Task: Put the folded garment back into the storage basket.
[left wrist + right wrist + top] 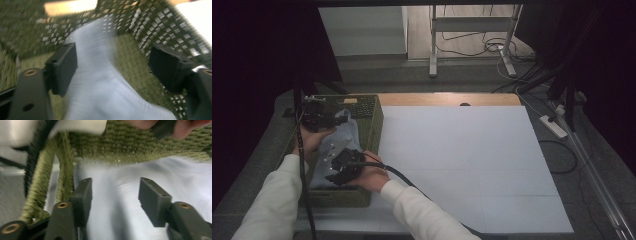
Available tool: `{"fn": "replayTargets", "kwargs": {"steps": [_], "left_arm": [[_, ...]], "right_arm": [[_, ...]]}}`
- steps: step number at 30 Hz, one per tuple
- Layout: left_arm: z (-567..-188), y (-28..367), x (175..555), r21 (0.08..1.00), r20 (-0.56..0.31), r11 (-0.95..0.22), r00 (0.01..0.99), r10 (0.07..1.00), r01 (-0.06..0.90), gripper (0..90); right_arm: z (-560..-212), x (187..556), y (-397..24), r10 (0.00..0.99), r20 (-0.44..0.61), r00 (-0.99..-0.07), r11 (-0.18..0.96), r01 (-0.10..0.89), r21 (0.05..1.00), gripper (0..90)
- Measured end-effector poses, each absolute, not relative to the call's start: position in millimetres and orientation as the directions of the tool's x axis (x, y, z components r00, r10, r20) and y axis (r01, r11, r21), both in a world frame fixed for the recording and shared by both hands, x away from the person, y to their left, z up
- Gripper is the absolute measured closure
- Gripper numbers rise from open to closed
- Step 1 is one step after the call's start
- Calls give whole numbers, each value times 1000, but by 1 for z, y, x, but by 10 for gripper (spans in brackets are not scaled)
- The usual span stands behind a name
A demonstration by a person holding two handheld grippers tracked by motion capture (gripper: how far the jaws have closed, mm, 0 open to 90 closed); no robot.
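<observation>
Cloth [343, 145] is sitting in the woven basket [373, 125] at the table's left edge, so looks dropped off. Left gripper [112, 65] and right gripper [113, 195] both gape wide over it, gripping nothing. Just pulling out left, I reckon.

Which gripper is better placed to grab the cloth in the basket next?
Probably right. The right gripper has open jaws straddling flat pale blue cloth inside the green woven basket. The left gripper is open too, with cloth beside just one jaw.
</observation>
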State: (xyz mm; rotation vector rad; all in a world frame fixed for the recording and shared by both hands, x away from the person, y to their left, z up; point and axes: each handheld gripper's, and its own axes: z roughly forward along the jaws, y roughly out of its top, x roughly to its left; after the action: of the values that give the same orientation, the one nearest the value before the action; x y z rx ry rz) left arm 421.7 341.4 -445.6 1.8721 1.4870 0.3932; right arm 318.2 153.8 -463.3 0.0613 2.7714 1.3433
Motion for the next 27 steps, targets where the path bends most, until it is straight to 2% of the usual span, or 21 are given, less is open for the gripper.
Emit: {"fn": "replayTargets", "kwargs": {"steps": [1, 4, 20, 27], "left_arm": [[-446, 344, 421, 683, -196, -77, 283, 939, 727, 202], [-445, 347, 419, 687, -197, -74, 283, 939, 723, 215], [-427, 336, 395, 739, -183, -127, 379, 907, 662, 286], [-421, 327, 382, 755, -191, -132, 409, 892, 642, 289]], "right_arm": [[-459, 319, 146, 89, -17, -996, 561, 36, 827, 377], [-454, 321, 134, 107, -13, -994, 513, 44, 857, 383], [-444, 336, 65, 179, -4, -984, 487, 85, 870, 415], [-442, 338, 38, 196, 14, -981, 470, 106, 876, 418]]}}
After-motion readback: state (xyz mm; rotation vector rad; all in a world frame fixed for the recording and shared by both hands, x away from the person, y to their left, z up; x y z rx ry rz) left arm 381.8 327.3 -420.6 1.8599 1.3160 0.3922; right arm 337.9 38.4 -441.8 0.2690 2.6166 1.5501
